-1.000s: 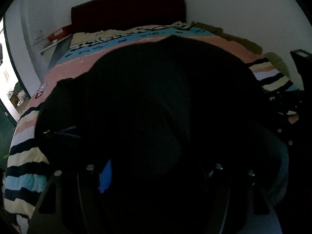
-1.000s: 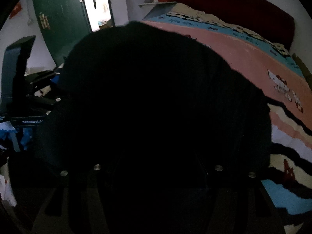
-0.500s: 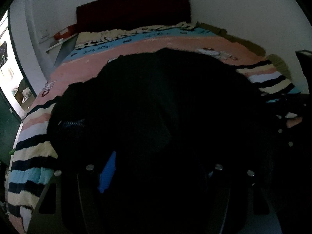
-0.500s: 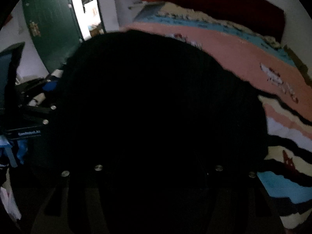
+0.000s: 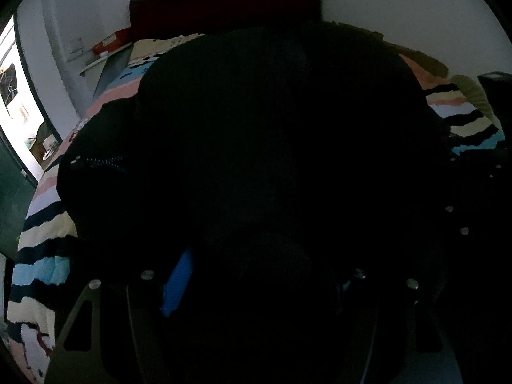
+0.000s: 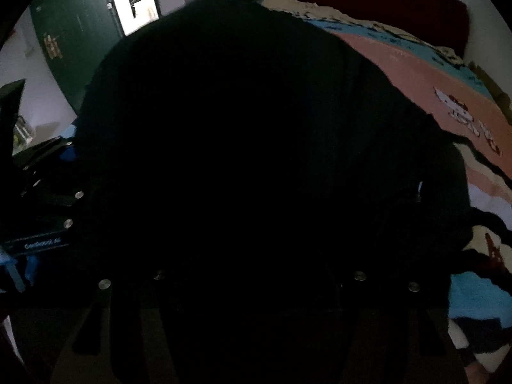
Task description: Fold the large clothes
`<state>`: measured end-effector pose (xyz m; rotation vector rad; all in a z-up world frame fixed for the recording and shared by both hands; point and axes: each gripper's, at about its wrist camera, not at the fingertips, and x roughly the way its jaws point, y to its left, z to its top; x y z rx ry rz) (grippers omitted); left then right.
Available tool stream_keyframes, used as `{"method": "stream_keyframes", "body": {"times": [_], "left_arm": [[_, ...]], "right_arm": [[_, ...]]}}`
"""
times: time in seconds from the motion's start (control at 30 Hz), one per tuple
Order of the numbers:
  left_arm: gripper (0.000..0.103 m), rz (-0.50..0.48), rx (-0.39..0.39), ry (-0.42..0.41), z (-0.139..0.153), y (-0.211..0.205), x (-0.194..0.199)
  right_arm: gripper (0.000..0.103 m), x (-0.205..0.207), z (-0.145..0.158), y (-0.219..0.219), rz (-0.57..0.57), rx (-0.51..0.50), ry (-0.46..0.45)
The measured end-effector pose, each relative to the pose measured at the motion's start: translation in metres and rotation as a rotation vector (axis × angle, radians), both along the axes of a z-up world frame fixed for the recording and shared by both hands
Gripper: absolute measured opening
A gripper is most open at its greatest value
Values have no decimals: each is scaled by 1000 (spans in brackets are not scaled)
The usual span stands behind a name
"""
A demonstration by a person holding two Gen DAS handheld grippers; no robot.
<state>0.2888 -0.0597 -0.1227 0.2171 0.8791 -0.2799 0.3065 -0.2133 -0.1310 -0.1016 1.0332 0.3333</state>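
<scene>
A large black zippered garment (image 5: 272, 147) fills most of the left wrist view and hangs over the striped bed cover (image 5: 44, 249). Its zipper (image 5: 96, 161) shows at the left. My left gripper (image 5: 256, 275) is buried in the cloth and appears shut on it; a blue pad (image 5: 179, 281) shows on its left finger. In the right wrist view the same black garment (image 6: 256, 160) covers my right gripper (image 6: 256, 278), which appears shut on the cloth. The fingertips of both are hidden.
The bed has a dark red headboard (image 5: 224, 3) against a white wall. A green door (image 6: 73, 38) and a bright doorway (image 6: 134, 0) stand at the left. The other gripper's dark body (image 6: 41, 220) shows at the left edge. The pink cover with a cartoon print (image 6: 460, 115) lies at the right.
Both grippers have lifted the black garment higher. It now covers more of the bed and reaches up to the headboard in the left wrist view.
</scene>
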Motion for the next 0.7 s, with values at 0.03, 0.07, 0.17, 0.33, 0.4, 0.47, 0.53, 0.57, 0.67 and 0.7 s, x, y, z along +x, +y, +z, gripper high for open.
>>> {"method": "stream_keyframes", "body": {"times": [0.03,0.07,0.17,0.33,0.4,0.47,0.53,0.57,0.67,0.7], "left_arm": [[69,2,4,2,-1,-1,1],[69,4,13,2,-1,-2,-1],[69,7,35,-8,3,-4,-8],[68,26,53,-77,28,-1,-41],[68,33,44,-102,38,1,-55],[68,37,36,-125,49,4,-71],[68,33,28,-139,58,7,-87],[68,34,30,-145,61,9,-94],[68,45,13,-159,70,19,-113],[68,52,2,-160,72,21,-121]], "right_arm": [[62,2,-1,1,-2,-7,2],[62,3,-1,2,-4,-19,7],[62,2,1,7,-12,-45,16],[65,-22,26,7,-36,-40,-9],[66,-35,36,5,-38,-39,-33],[69,-48,47,3,-45,-31,-52],[70,-64,58,-3,-59,-19,-70],[71,-71,62,-6,-66,-17,-77],[71,-102,73,-14,-94,3,-106],[71,-114,76,-20,-106,13,-113]]}}
